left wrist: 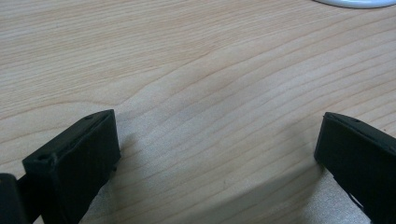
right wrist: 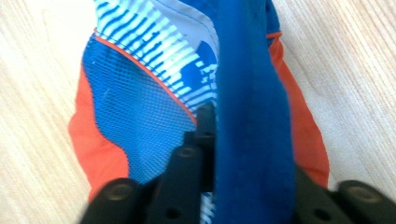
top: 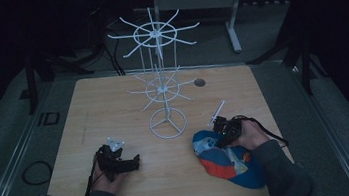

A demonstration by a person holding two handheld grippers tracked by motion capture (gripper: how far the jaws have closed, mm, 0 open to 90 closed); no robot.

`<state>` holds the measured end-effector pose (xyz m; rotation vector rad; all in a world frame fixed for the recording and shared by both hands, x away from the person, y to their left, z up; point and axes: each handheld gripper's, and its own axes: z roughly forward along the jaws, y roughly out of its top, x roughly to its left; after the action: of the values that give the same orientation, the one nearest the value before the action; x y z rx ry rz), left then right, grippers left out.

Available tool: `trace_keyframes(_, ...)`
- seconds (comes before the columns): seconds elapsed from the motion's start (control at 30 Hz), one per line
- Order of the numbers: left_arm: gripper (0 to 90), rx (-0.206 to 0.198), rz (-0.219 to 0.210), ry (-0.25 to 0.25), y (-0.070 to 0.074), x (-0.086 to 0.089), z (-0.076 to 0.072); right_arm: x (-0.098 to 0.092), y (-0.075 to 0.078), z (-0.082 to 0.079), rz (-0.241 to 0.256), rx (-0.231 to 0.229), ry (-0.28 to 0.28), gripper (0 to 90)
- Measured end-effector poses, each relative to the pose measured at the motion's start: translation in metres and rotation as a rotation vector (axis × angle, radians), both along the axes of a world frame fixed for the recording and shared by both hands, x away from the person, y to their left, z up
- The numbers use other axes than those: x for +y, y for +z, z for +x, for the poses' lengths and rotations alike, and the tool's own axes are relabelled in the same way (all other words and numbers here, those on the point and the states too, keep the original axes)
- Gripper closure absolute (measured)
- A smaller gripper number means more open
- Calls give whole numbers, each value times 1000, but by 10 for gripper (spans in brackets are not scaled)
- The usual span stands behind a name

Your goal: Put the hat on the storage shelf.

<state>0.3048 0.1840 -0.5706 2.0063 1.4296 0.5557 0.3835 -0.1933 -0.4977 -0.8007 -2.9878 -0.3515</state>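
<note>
Not much to read here. Off the tabletop's (top: 113,105) edge at about nine o'clock, on the dark surround, there's a pale marking (top: 49,118) that looks like the letters "ID", though it's dim and I can't be sure of it. The blue, orange and white cap (right wrist: 154,84) carries a striped white print, and in the right gripper view it's blurred and partly covered, so no word or brand comes through. The bare wood carries no label or number.
</note>
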Motion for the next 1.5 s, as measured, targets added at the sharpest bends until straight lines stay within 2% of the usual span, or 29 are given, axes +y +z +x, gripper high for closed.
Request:
trace_keyframes(0.1,1,0,0,0,0,0,0,-1,2,-2,12,-18,12,878)
trace_keyframes(0.33,1,0,1,0,0,0,0,-9,16,-9,86,-76,-7,878)
trace_keyframes(0.43,1,-1,2,0,0,0,0,-13,23,-11,141,-114,-16,877)
trace_keyframes(0.47,1,-1,2,0,0,0,0,-13,23,-11,141,-114,-16,877)
trace_keyframes(0.5,1,-1,2,-1,0,0,0,-15,25,-11,165,-134,-28,877)
trace_keyframes(0.53,1,-1,1,0,0,0,0,-20,30,-12,213,-156,-43,876)
trace_keyframes(0.8,1,-2,1,1,0,0,0,-29,42,-16,307,-211,-66,876)
trace_keyframes(1.03,1,-2,1,1,0,0,0,-33,48,-19,352,-253,-79,876)
trace_keyframes(1.2,1,-2,1,1,0,0,0,-40,55,-20,419,-296,-119,876)
trace_keyframes(1.5,1,-2,0,0,0,0,0,-48,62,-22,461,-308,-131,874)
